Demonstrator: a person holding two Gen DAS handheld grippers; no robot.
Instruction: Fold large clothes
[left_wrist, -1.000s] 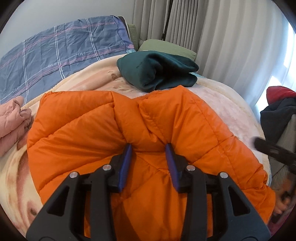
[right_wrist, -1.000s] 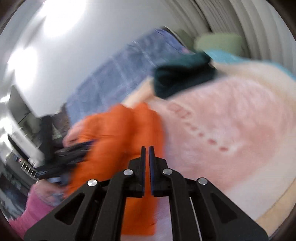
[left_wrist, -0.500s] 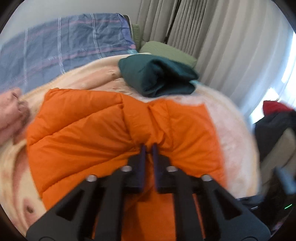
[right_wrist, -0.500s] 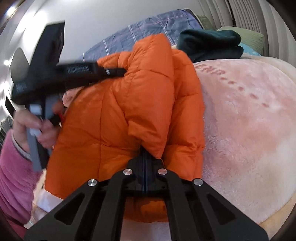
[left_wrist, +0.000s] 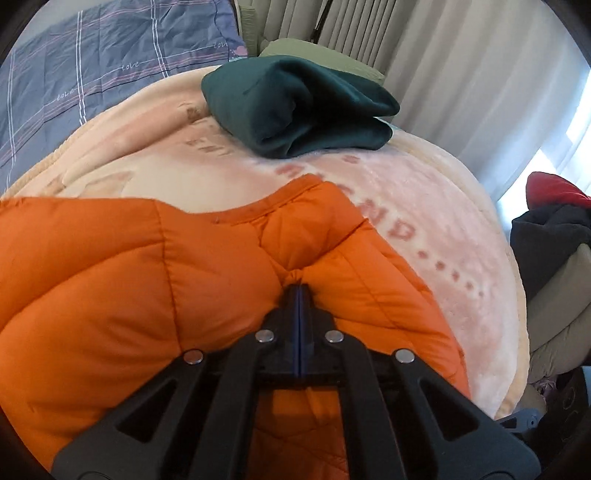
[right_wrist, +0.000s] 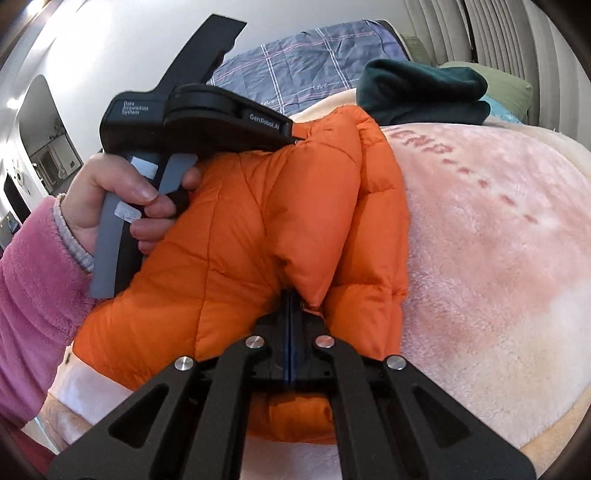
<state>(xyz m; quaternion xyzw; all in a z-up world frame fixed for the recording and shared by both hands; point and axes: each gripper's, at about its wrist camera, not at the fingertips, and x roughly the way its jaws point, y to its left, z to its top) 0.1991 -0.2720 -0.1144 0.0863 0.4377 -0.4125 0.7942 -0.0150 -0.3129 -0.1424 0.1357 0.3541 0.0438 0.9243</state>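
Since a second ago both pairs of fingers have come together on the orange puffer jacket (left_wrist: 110, 288): the left gripper (left_wrist: 298, 286), whose jaws then stood apart over the quilted cloth, now has its blue-lined fingers (left_wrist: 293, 299) pressed together with a small bunch of orange fabric pinched at their tips, and the right gripper (right_wrist: 291, 293), which then hung closed above the bed, now pinches a puffy fold of the same jacket. That jacket lies on the pink plush blanket (left_wrist: 424, 192) covering the bed, bunched up into thick folds between the two tools. In the right wrist view, the person's left hand (right_wrist: 110, 199), in a pink fleece sleeve (right_wrist: 33, 295), grips the handle of the left gripper at the jacket's far edge. Beyond the jacket, near the head of the bed, a folded dark green garment (left_wrist: 295, 107) rests on the blanket, apart from the jacket, with a blue plaid quilt (left_wrist: 92, 62) behind it and pale curtains (left_wrist: 461, 74) to the right.
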